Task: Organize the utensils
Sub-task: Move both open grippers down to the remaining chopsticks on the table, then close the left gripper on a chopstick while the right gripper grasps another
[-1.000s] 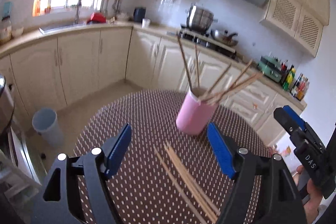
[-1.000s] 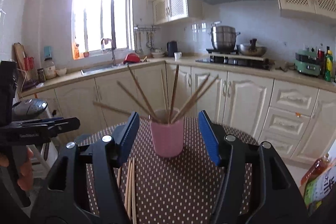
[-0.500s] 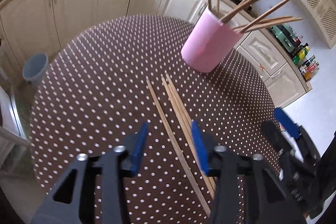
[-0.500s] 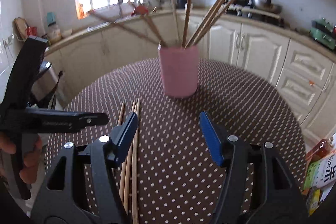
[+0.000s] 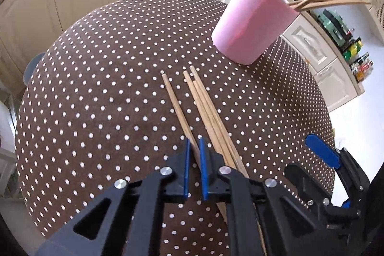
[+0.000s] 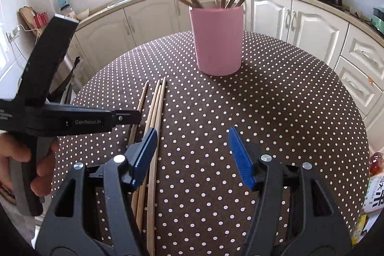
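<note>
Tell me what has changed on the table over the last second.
The left gripper came down from above the table and closed on the lone chopstick lying left of the bundle. The right gripper also dropped lower and is open with nothing between its fingers. The pink cup, the chopsticks in it and the other loose chopsticks stayed where they were.

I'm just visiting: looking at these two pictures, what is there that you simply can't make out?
- Near ends of the loose chopsticks: both views, hidden under the gripper bodies.
- Bottoms of the chopsticks in the pink cup: both views, hidden by its wall; tops cut off by the frame edge.
- Left gripper fingertips: right wrist view, seen side-on, so the single chopstick between them shows only from the left wrist.
- Text on the packet: right wrist view, cut off at the edge.
</note>
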Demonstrator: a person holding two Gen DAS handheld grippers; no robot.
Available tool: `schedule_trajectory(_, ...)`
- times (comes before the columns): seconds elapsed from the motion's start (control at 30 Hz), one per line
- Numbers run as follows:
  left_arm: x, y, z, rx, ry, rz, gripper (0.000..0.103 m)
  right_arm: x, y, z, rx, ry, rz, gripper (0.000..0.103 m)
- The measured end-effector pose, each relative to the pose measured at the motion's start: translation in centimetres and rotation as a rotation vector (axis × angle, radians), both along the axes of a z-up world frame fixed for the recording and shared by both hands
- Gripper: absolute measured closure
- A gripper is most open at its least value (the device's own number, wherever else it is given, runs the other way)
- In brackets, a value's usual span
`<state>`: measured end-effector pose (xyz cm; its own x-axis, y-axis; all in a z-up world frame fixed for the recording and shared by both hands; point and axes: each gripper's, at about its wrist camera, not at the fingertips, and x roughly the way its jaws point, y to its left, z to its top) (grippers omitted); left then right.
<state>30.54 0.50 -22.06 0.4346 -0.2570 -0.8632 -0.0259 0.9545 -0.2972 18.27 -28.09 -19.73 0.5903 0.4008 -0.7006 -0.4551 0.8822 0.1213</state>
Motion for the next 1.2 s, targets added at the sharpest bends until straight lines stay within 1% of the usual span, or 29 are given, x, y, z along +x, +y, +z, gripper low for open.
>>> schedule_trajectory(0.17, 2.4, -0.2, 0.5, -0.01, 0.032, 0.007, 0.094, 0.7, 0.9, -0.5, -0.008, 0.036, 0.024, 0.042)
schedule_trajectory(0.27, 3.0, 0.0, 0.2, -0.027, 0.044, 0.019, 0.094, 1.0, 1.9, -0.8, -0.038, 0.047, 0.034, 0.042)
schedule_trajectory(0.57, 5.8, -0.5, 1.0, 0.023, 0.085, 0.0, 0.093, 1.9, 3.6, -1.5, -0.07, 0.073, 0.054, 0.042)
schedule_trajectory(0.73, 7.3, -1.5, 1.3, 0.08, 0.095, -0.04, 0.092, 2.4, 5.0, -2.1, -0.108, 0.095, 0.052, 0.042)
schedule_trajectory(0.8, 7.3, -2.0, 1.4, 0.106, 0.08, -0.061, 0.092, 2.9, 5.5, -2.4, -0.127, 0.108, 0.053, 0.042)
schedule_trajectory(0.93, 6.9, -1.9, 1.4, 0.079, 0.057, -0.08, 0.093, 3.7, 6.8, -3.0, -0.155, 0.113, 0.048, 0.042)
schedule_trajectory(1.1, 6.8, -2.2, 1.8, 0.103, 0.049, -0.113, 0.093, 4.7, 8.0, -3.4, -0.176, 0.12, 0.067, 0.042)
schedule_trajectory(1.17, 6.4, -1.9, 1.7, 0.099, 0.044, -0.119, 0.093, 5.0, 8.2, -3.4, -0.188, 0.12, 0.074, 0.042)
schedule_trajectory(1.2, 5.4, -1.4, 1.4, 0.097, 0.042, -0.121, 0.093, 5.1, 8.2, -3.4, -0.189, 0.124, 0.079, 0.042)
